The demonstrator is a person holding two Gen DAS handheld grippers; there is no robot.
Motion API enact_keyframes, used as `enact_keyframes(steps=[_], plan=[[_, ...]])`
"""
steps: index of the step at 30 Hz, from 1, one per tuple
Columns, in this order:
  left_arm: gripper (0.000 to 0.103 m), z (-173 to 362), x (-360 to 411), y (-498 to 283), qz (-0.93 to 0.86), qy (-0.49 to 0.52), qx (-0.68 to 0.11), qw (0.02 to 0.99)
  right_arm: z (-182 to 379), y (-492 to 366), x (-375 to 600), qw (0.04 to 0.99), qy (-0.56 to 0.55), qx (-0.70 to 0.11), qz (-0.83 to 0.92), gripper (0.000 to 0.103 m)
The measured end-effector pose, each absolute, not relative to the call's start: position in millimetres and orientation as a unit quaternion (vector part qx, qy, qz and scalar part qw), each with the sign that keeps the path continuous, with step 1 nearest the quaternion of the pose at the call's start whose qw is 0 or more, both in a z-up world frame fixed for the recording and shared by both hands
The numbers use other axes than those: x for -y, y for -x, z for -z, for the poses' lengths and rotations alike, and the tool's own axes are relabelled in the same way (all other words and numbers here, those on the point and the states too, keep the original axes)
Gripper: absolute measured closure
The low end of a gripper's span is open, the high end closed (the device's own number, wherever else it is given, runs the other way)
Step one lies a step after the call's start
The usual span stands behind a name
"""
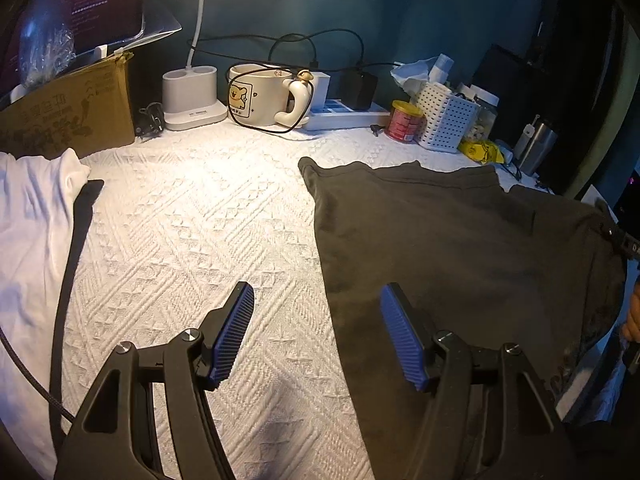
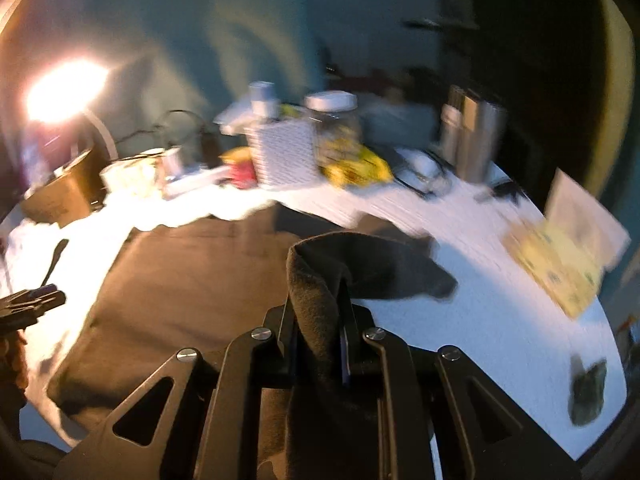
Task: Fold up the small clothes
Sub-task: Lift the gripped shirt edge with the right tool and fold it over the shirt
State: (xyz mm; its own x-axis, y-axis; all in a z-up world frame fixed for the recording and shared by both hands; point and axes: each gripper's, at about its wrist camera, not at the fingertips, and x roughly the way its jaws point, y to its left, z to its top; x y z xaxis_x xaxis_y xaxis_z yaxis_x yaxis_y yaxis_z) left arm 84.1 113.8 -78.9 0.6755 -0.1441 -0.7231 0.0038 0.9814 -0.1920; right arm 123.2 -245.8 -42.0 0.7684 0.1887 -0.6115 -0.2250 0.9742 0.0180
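A dark grey garment (image 1: 460, 248) lies spread on the white textured cloth (image 1: 192, 224). My left gripper (image 1: 316, 332) is open and empty, hovering over the garment's left edge, its right blue pad (image 1: 402, 336) above the fabric. In the blurred right wrist view the same garment (image 2: 180, 280) lies flat. My right gripper (image 2: 318, 300) is shut on a raised fold of it at the right side. The left gripper (image 2: 32, 300) shows at that view's left edge. A white garment (image 1: 32, 240) lies at the left.
Along the back stand a cardboard box (image 1: 68, 112), a lamp base (image 1: 192, 96), a mug (image 1: 264, 96), a power strip (image 1: 340, 114), a red can (image 1: 404, 120), a white basket (image 1: 448, 116) and a steel flask (image 1: 534, 148). A yellowish card (image 2: 572, 248) lies right.
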Motion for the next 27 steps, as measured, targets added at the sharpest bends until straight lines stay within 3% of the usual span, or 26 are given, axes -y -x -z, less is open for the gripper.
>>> enact_keyframes(steps=[9,27], plan=[[0.037,79,-125,-77,0.045,0.1,-0.39,0.914,44,-122,158,0.923,0.087,-0.32,-0.195,0.087],[0.037,89,-155,-67,0.023,0.121,-0.39,0.913,116,-76,32,0.852,0.257,-0.364,-0.274,0.086]])
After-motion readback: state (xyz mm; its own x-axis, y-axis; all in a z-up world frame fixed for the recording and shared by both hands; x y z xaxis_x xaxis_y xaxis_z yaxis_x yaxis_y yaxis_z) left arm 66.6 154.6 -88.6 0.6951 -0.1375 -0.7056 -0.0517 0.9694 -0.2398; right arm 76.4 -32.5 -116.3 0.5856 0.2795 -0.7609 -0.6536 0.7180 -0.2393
